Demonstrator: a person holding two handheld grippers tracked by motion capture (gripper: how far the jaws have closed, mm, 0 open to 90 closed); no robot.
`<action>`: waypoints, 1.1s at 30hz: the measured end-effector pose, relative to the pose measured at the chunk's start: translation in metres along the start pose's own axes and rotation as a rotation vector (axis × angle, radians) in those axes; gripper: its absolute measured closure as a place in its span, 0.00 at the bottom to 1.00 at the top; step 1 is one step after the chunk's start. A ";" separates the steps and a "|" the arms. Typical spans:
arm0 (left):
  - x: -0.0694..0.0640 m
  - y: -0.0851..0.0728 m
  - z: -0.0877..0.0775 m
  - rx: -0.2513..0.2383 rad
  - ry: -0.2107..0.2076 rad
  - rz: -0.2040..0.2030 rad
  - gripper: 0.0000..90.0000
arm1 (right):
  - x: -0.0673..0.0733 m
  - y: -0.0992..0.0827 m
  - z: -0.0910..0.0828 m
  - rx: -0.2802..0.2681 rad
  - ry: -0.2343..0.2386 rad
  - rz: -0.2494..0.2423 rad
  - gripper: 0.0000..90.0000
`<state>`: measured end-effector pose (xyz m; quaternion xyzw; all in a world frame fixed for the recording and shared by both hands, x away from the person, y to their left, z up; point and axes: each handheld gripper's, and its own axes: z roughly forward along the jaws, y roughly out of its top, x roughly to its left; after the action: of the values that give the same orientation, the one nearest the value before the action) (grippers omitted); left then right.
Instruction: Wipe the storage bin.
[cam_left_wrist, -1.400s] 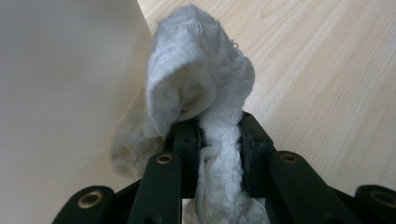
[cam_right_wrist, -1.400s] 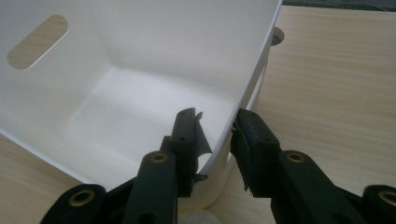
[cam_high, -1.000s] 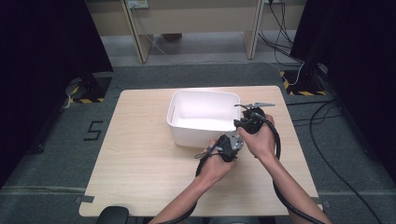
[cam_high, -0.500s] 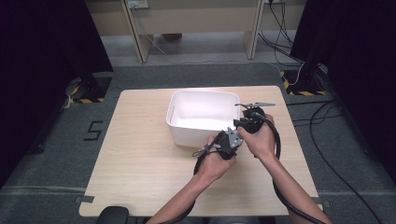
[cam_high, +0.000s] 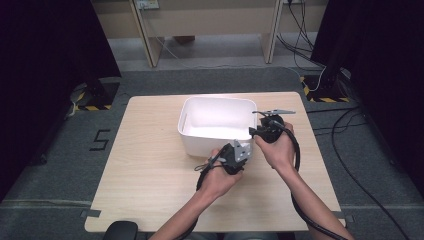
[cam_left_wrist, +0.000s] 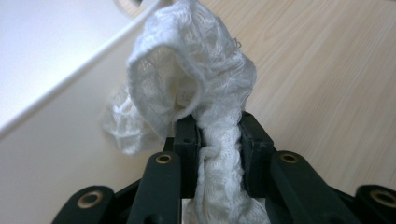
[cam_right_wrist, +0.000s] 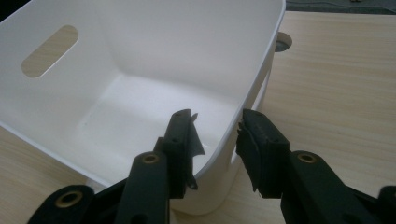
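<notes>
One soft, featherlight mesh cloth (cam_left_wrist: 196, 93) sat pinched in the left gripper (cam_high: 235, 156) mid-frame, beside the tub (cam_high: 200, 145). Right gripper (cam_right_wrist: 215, 140) straddled the tub's wall, jaws just opening. Grab bunched folds; it's snaggy.

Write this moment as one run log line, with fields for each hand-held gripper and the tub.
left hand-held gripper: shut on white mesh cloth | right hand-held gripper: jaws just opening, astride tub wall | white tub: on table
</notes>
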<state>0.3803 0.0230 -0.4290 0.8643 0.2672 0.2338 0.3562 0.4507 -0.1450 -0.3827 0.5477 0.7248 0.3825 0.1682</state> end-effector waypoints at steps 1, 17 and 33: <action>0.002 -0.006 -0.004 0.009 0.004 0.001 0.81 | -0.001 0.001 -0.001 -0.007 0.001 0.002 0.70; 0.068 -0.087 -0.083 0.007 0.144 -0.185 0.81 | -0.001 0.005 -0.001 -0.019 -0.004 0.027 0.68; 0.134 -0.132 -0.135 0.016 0.347 -0.340 0.81 | 0.000 0.015 0.014 0.053 -0.080 -0.040 0.84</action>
<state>0.3613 0.2531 -0.4122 0.7567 0.4678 0.3132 0.3324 0.4695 -0.1381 -0.3804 0.5522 0.7382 0.3376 0.1902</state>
